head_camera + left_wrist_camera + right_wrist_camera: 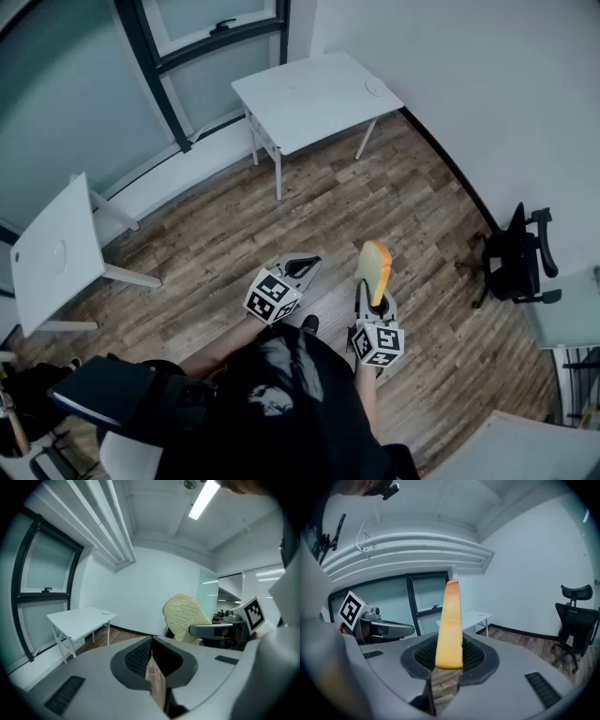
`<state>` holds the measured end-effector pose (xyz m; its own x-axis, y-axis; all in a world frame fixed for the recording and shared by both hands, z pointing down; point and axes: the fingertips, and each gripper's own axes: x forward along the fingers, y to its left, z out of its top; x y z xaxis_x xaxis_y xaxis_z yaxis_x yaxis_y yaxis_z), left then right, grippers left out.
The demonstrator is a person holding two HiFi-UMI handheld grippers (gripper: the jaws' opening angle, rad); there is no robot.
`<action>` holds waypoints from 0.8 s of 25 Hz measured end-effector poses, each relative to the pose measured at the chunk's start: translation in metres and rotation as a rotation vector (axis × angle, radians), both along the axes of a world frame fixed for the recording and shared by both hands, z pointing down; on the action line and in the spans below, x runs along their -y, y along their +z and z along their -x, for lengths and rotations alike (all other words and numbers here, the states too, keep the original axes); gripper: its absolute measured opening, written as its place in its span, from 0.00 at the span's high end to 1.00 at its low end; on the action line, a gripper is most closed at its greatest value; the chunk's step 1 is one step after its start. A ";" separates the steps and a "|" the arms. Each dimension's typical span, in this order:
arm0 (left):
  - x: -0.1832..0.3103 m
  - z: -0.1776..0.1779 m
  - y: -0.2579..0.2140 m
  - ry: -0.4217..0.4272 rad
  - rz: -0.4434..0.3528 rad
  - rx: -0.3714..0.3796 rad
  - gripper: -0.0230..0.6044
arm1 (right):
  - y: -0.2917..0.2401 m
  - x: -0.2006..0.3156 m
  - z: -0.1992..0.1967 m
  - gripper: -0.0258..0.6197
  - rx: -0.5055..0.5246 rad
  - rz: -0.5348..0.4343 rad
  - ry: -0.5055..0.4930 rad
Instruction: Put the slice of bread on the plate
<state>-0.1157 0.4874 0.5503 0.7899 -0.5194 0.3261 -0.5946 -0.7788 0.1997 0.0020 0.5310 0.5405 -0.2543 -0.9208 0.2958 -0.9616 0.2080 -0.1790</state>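
Observation:
The slice of bread (376,270) stands on edge between the jaws of my right gripper (367,292), which is shut on its lower part. In the right gripper view the bread (450,620) shows edge-on, its crust rising above the gripper (448,660). The left gripper view shows its pale face (185,618). My left gripper (305,266) is held beside it at the same height, shut with nothing in it (151,656). A small white plate (375,87) lies on the far corner of a white table (309,94), well ahead of both grippers.
The wood floor lies between me and the table. A second white table (52,258) stands at the left by the window wall. A black office chair (517,253) sits at the right wall. Another light tabletop corner (525,450) shows at the bottom right.

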 end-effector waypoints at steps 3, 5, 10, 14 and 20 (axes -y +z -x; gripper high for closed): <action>0.000 -0.001 0.002 0.010 0.008 -0.003 0.96 | 0.001 0.001 0.001 0.82 0.005 0.000 0.006; 0.001 -0.002 0.003 0.014 0.011 -0.008 0.96 | 0.000 0.003 0.001 0.82 0.003 0.000 0.007; 0.006 0.004 0.004 0.017 0.011 -0.015 0.96 | 0.001 0.010 0.007 0.82 0.001 0.001 0.006; 0.014 0.013 0.006 0.013 0.026 -0.018 0.96 | 0.004 0.017 0.016 0.82 -0.003 0.013 -0.002; 0.017 0.025 0.012 0.025 0.043 -0.022 0.96 | 0.008 0.020 0.030 0.82 0.019 0.019 0.004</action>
<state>-0.1410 0.4701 0.5625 0.8096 -0.4853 0.3301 -0.5701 -0.7839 0.2459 -0.0279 0.5111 0.5481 -0.2558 -0.9163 0.3082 -0.9590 0.2003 -0.2006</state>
